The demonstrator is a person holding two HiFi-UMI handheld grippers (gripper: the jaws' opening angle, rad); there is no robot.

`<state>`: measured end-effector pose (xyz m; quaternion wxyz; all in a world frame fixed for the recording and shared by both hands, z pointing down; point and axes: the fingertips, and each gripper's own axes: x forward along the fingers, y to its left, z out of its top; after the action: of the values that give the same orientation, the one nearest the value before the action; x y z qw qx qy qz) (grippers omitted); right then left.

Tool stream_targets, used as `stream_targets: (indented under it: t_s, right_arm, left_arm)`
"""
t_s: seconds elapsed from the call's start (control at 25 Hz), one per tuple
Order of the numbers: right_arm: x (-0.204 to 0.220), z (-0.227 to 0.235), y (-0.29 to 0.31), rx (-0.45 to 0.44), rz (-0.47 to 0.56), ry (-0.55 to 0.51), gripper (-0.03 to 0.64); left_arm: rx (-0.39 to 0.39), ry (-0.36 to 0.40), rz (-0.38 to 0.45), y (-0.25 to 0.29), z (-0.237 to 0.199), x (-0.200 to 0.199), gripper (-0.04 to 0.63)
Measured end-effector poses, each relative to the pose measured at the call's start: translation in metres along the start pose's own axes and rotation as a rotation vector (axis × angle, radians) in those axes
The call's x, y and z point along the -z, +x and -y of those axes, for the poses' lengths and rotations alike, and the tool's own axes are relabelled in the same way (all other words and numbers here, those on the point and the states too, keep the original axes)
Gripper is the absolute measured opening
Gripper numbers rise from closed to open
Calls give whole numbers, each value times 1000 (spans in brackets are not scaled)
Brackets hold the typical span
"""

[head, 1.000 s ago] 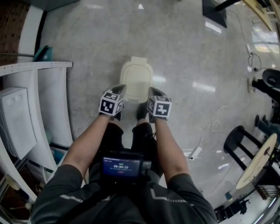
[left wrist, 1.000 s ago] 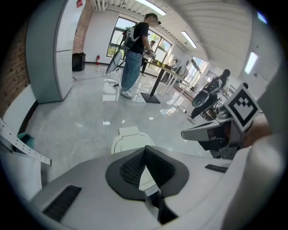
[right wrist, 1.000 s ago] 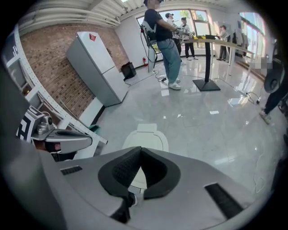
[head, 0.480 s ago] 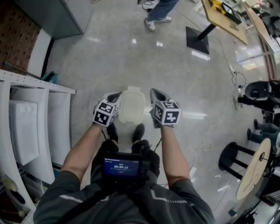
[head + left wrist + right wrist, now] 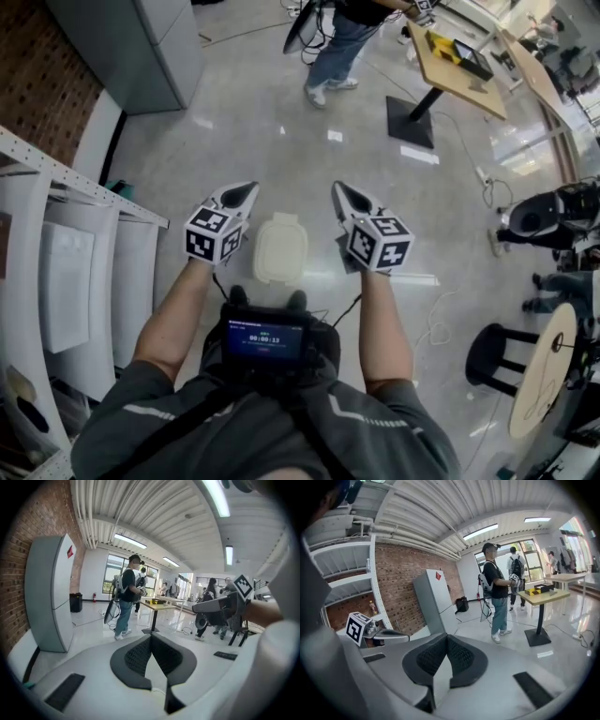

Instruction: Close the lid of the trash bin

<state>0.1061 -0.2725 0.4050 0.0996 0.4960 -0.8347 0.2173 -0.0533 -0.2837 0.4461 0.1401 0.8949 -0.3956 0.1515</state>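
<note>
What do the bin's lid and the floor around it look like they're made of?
Cream rounded trash bin lid: probably moulded plastic with a matt finish, judging by its even colour and soft rounded edges. Pale grey floor: polished stone or tile, glossy, since bright light reflections show on it.

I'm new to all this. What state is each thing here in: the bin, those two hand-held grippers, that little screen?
trash bin lid: down, closed; neither gripper touches it.
left hand-held gripper: jaws together, holding nothing.
right hand-held gripper: jaws together, holding nothing.
chest screen: lit, showing a timer.
</note>
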Motion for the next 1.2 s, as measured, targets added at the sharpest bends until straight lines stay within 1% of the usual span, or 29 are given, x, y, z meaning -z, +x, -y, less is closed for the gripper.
stream_targets:
  t_s: [0.08,0.12,0.24,0.36,0.52,0.68,0.8,0.88,1.0,1.2]
  right_arm:
    - [-19,-6,-8,-29,14,-39,11]
    - [-28,-8,-11,-39,23,-51,11]
    - [-57,-10,-21,-52,57,-67,10]
    - [-85,-16,-31,-68,81,-92,11]
    - [-122,-29,-42,-95,123,-124,11]
    - [-149,-45,-50,-104,150,-175,11]
    - [-160,-61,-53,-115,182,-189,11]
    - [-163,-69,-54,-116,208,-185,11]
    - [-164,-78,-55,-114,235,-195,11]
    - [-162,-82,-57,-104,257,-187,10]
  left_arm:
    - [19,70,33,-6,9,-29,-3]
    - [32,91,53,-9,13,-44,-3]
    - [60,84,122,-21,22,-83,-4]
    - [71,88,163,-35,31,-112,-3]
    - [75,106,183,-48,36,-137,-3]
    - [67,86,257,-63,34,-166,-5]
    - [65,88,300,-75,33,-182,-4]
    - [79,75,316,-79,32,-186,-4]
    - [90,65,306,-79,33,-184,-3]
    - [90,89,316,-83,39,-187,-3]
